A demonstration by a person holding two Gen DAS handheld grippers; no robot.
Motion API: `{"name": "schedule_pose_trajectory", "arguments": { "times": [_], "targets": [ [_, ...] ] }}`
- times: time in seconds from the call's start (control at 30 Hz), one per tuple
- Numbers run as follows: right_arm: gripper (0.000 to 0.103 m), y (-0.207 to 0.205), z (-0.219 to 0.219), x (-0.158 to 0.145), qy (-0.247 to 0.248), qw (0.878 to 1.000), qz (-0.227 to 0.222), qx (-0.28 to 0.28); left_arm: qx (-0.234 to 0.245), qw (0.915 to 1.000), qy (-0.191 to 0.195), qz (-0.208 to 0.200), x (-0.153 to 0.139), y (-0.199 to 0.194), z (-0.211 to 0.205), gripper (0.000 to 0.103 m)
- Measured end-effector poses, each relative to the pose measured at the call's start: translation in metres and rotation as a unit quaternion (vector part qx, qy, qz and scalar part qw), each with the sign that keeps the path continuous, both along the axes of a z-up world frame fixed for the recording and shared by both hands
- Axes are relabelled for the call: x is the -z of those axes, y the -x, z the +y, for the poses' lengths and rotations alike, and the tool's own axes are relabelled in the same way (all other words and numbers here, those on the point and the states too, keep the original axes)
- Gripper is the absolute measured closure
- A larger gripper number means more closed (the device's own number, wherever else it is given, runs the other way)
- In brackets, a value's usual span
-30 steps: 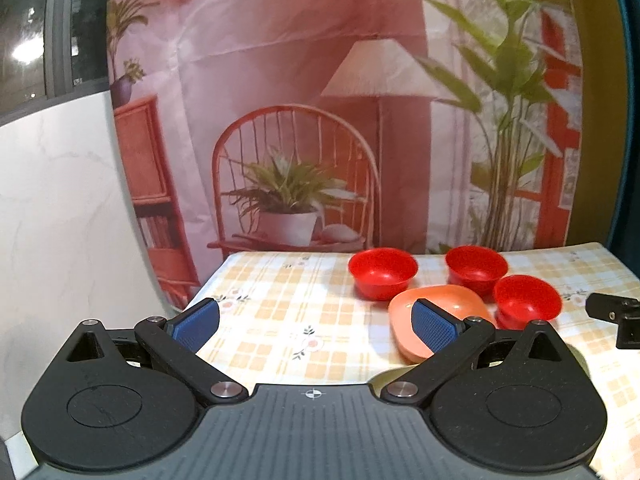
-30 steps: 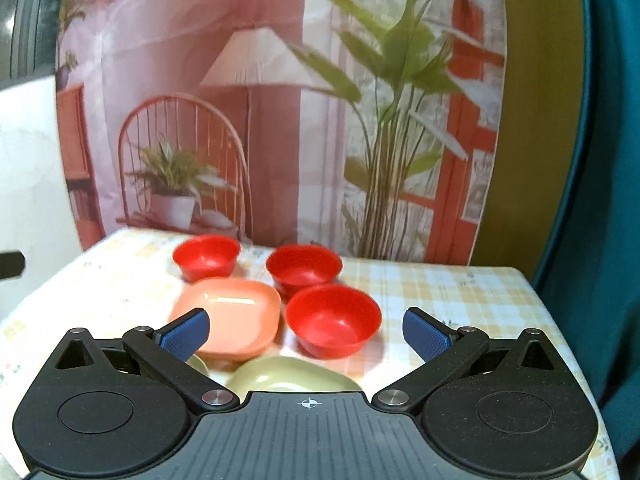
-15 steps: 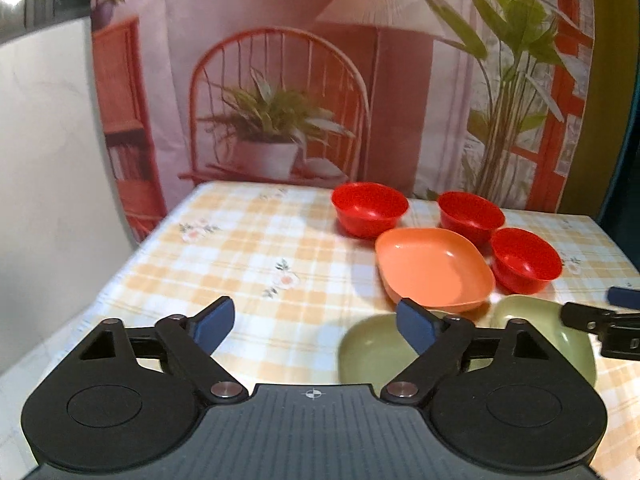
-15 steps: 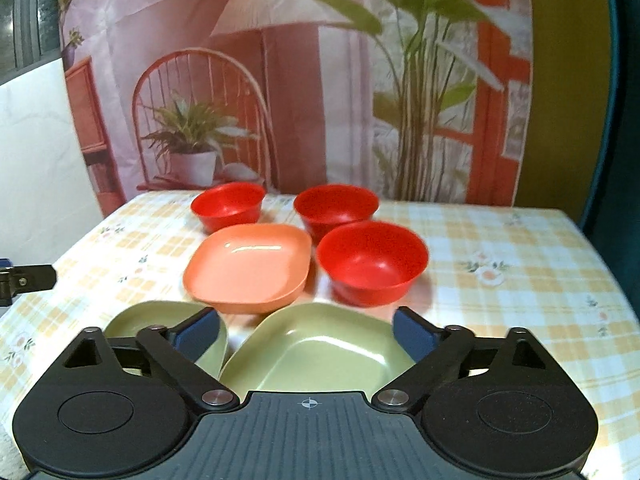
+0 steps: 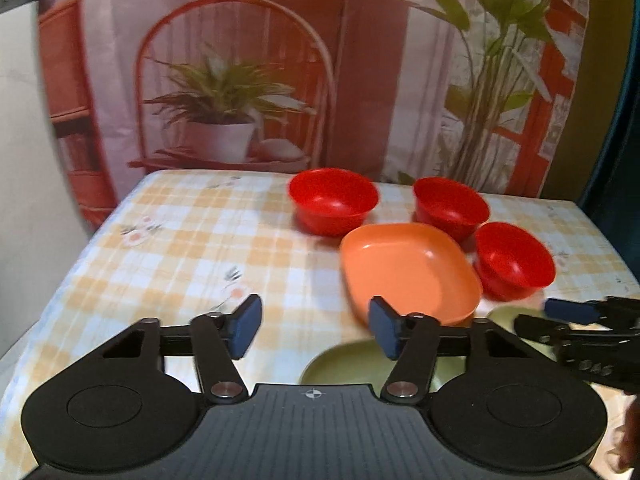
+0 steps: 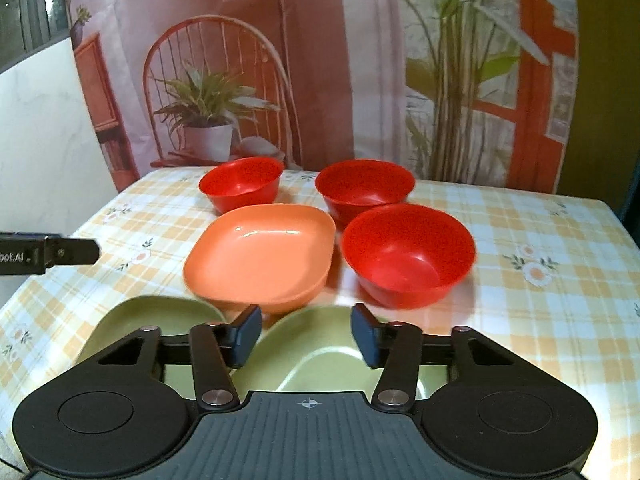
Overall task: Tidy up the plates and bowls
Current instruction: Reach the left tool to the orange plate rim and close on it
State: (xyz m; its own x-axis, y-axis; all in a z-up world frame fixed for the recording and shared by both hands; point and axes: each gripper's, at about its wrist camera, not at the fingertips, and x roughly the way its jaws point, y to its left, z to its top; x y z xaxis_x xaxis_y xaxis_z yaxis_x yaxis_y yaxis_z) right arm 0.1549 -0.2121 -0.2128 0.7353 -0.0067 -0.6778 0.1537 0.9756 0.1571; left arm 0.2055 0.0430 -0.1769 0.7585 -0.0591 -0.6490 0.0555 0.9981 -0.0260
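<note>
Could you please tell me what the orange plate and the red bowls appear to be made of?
Orange plate: probably plastic or melamine, smooth and semi-glossy, with a soft white glare streak on its inner wall. Red bowls: likely the same, with uniform colour, thin rims and dull highlights. Glazed ceramic cannot be ruled out.

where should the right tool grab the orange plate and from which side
By its raised near rim, coming from the near edge over the green plates. The orange plate is shallow with an upturned lip thin enough to pinch; red bowls crowd its right and far sides. The right tool, jaws closing on nothing, already points that way.
</note>
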Motion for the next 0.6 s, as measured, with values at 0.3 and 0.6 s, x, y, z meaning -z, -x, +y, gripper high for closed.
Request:
{"name": "schedule_pose_trajectory", "arguments": {
  "times": [0.3,0.6],
  "targets": [
    [0.075,-0.057,-0.011,0.019,-0.032,0.999,0.023,0.011,0.028,0.9983,0.032,0.041,0.027,-0.065,-0.010,0.067],
    [0.078,-0.077,-0.016,0.035,-0.037,0.998,0.045,0.023,0.027,0.9950,0.037,0.089,0.058,-0.089,-0.010,0.067]
  ]
}}
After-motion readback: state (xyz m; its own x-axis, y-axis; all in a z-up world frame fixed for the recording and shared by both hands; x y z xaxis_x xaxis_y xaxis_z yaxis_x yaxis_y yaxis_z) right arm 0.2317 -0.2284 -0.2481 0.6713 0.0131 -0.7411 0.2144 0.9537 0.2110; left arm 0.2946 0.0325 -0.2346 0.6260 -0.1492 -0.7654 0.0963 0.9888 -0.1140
